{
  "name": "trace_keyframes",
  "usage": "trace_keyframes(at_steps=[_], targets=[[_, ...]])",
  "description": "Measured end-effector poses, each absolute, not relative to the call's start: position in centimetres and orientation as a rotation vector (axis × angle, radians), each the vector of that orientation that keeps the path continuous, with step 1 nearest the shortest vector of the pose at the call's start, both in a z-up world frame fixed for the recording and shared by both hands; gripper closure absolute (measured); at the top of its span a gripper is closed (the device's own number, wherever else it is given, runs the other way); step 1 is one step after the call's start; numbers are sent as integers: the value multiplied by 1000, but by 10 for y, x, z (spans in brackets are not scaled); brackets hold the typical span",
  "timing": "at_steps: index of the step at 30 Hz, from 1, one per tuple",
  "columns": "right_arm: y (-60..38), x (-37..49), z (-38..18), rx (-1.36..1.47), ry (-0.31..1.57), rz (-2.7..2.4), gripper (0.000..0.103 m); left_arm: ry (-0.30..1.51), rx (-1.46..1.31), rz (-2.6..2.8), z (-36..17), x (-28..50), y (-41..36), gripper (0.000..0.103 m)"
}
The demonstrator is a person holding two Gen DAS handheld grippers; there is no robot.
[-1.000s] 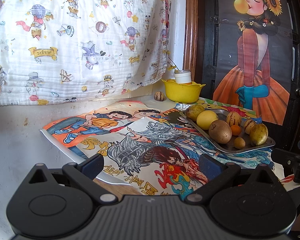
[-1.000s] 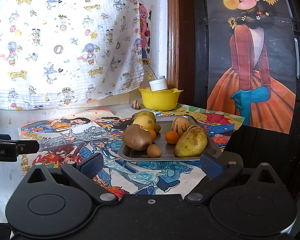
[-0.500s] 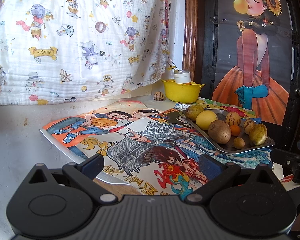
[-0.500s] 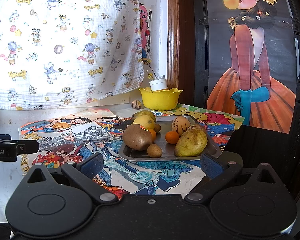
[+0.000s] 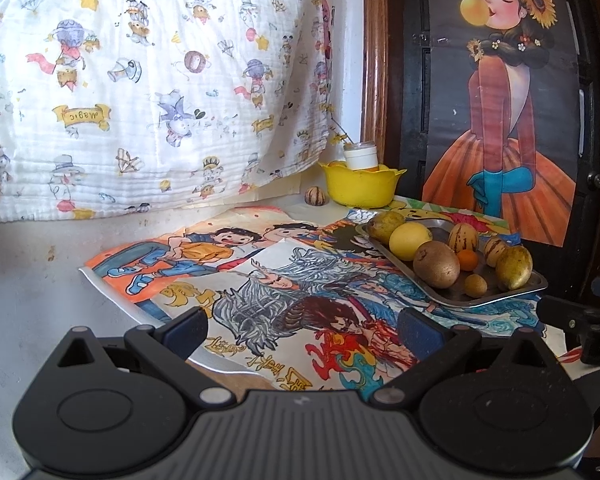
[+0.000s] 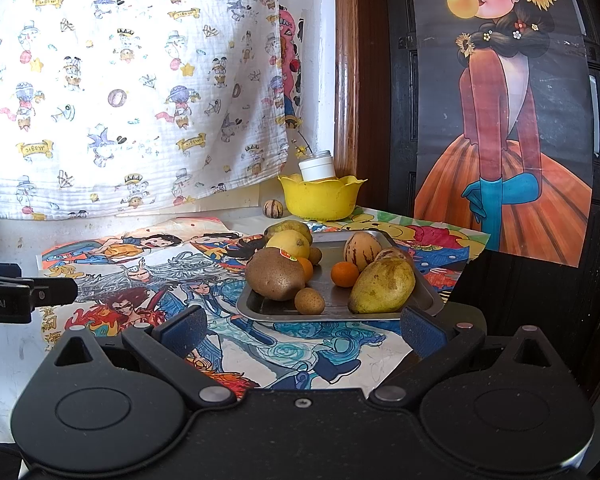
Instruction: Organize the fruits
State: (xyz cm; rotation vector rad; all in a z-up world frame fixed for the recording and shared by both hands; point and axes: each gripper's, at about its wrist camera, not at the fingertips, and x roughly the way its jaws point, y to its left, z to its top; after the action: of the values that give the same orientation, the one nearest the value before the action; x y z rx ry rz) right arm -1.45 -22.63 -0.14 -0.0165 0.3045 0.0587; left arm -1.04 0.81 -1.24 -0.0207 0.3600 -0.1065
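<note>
white "bot.ai" lettering marks the open left gripper (image 6: 66,290).

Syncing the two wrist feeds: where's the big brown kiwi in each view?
Left wrist: the brown kiwi sits right of center, at the near left corner of the metal tray.
Right wrist: the kiwi sits just left of center, front left of the tray.
Shared landmark: the yellow bowl behind the tray.

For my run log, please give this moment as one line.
left gripper: open, empty | right gripper: open, empty, facing metal tray | fruits on tray: untouched | yellow flower-shaped bowl: behind tray
</note>
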Motion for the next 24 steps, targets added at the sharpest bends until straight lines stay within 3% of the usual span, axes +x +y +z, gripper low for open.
trace_keyframes(at_steps=[24], targets=[[-225, -15, -4, -18, 309, 61, 1, 362, -41, -98, -13, -9, 11, 0]])
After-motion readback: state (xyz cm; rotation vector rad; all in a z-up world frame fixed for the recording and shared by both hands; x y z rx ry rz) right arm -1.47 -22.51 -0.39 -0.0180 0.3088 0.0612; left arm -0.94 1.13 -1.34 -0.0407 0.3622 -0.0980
